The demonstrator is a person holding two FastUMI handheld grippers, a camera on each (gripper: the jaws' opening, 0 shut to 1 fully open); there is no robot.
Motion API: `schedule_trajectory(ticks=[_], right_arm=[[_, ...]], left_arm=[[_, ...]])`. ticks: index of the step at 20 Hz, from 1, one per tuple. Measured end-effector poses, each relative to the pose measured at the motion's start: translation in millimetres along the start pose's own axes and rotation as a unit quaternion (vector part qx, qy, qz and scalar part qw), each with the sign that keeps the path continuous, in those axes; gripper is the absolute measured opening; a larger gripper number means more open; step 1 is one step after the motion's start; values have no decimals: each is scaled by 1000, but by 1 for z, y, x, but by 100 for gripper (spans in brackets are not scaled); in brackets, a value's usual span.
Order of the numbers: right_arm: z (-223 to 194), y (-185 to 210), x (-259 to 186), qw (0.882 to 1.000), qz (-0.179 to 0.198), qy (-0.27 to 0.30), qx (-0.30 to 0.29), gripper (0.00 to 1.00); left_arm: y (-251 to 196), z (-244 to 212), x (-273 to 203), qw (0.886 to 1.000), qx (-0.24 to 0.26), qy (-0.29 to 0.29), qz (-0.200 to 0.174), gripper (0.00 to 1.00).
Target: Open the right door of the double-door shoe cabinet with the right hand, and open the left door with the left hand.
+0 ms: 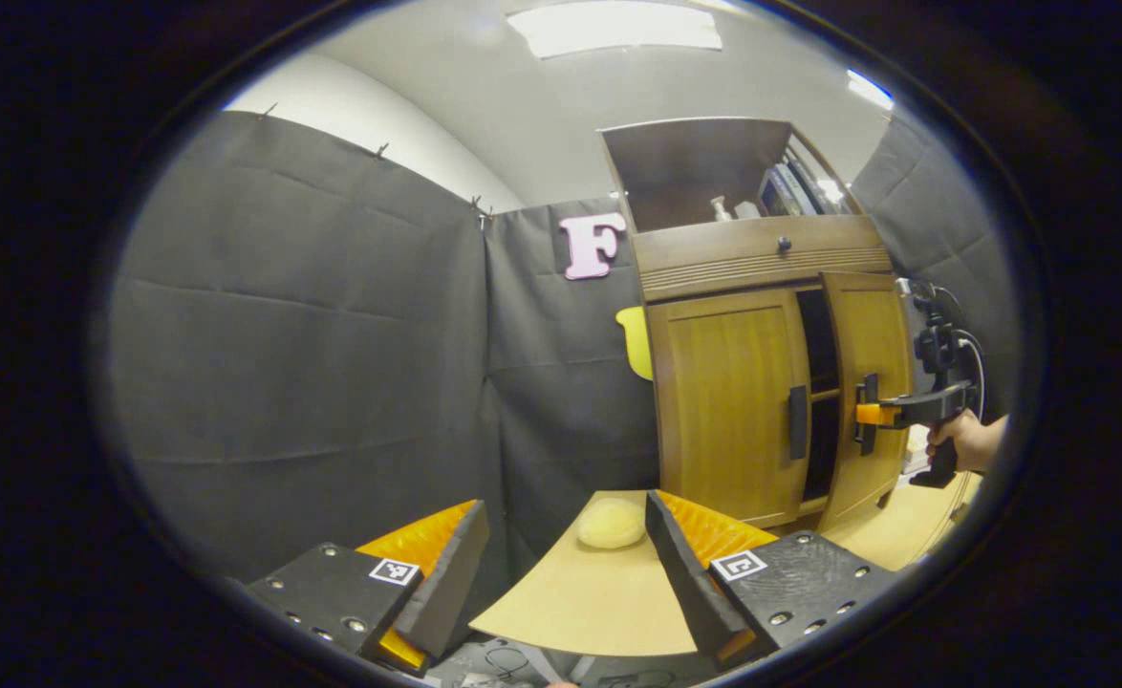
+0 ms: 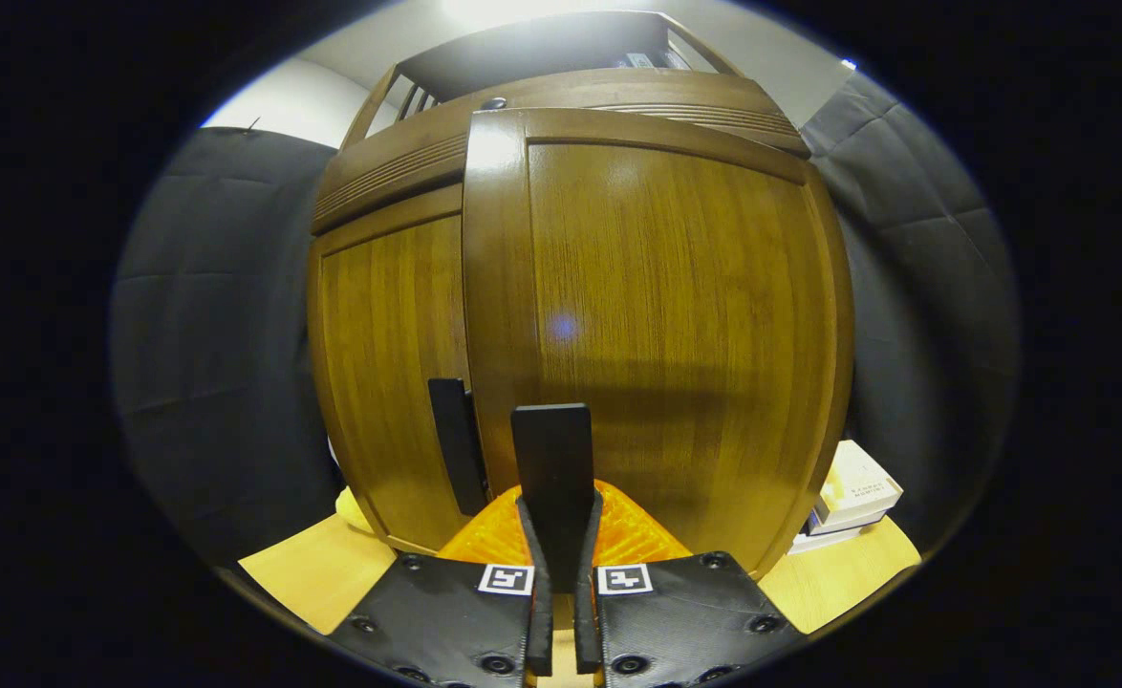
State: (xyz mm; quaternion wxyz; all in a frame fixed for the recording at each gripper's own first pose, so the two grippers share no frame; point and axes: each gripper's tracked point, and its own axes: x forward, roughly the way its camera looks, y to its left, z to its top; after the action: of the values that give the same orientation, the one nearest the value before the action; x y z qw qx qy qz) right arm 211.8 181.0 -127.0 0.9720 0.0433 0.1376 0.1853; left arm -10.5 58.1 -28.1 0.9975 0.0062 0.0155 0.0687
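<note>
Right door ajar; its handle half hidden between closed jaws.

One shoe cabinet with two doors: left door closed, right door ajar. Two dark door handles, one per door. One drawer with a single knob. Two grippers: left gripper, right gripper. One pale round lump on one table. Perhaps two stacked boxes, blurred.
</note>
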Motion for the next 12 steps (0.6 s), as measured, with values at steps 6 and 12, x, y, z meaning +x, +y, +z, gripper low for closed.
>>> schedule_trajectory(ticks=[6,12], right_arm=[[-3,-11,-31,1000,-3,5,-3,10],[-3,-30,-65,1000,-16,7,-1,10]], left_arm=[[-7,5,-5,999,-6,-6,-38,98],[-15,5,-7,996,-12,-10,-84,98]])
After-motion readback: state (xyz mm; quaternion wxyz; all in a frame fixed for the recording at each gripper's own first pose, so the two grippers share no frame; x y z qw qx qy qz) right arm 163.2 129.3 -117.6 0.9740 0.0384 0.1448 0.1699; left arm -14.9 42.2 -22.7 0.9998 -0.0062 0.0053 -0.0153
